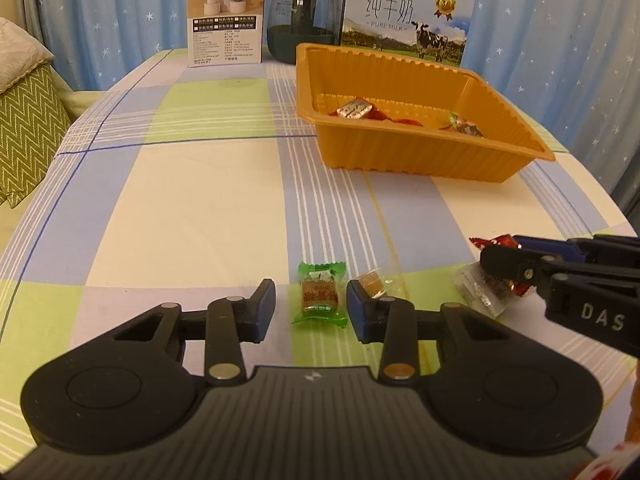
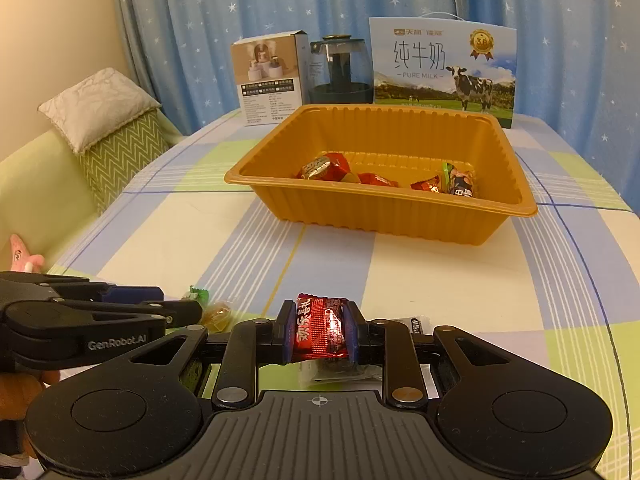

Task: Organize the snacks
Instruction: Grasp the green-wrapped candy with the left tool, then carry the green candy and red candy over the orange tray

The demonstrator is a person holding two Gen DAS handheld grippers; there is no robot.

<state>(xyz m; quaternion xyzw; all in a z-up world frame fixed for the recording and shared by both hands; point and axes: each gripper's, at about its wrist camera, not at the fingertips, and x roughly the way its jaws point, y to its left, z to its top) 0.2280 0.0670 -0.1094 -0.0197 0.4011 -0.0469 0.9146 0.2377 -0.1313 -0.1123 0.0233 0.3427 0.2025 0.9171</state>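
An orange plastic tray (image 1: 440,160) (image 2: 376,216) stands on the checked tablecloth and holds several wrapped snacks (image 2: 326,168). My left gripper (image 1: 310,308) is open with its jaws on either side of a green-wrapped candy (image 1: 319,294) lying on the cloth. A small amber candy (image 1: 372,280) (image 2: 218,312) lies just right of it. My right gripper (image 2: 318,334) is shut on a red-wrapped snack (image 2: 320,330) just above the table; it also shows in the left wrist view (image 1: 504,256). A clear-wrapped snack (image 1: 480,288) (image 2: 340,372) lies under it.
At the table's far edge stand a white product box (image 1: 226,16) (image 2: 270,80), a dark glass kettle (image 1: 304,16) (image 2: 340,72) and a pure-milk carton (image 1: 404,16) (image 2: 444,64). A sofa with green zigzag cushion (image 1: 28,132) (image 2: 116,152) is at the left.
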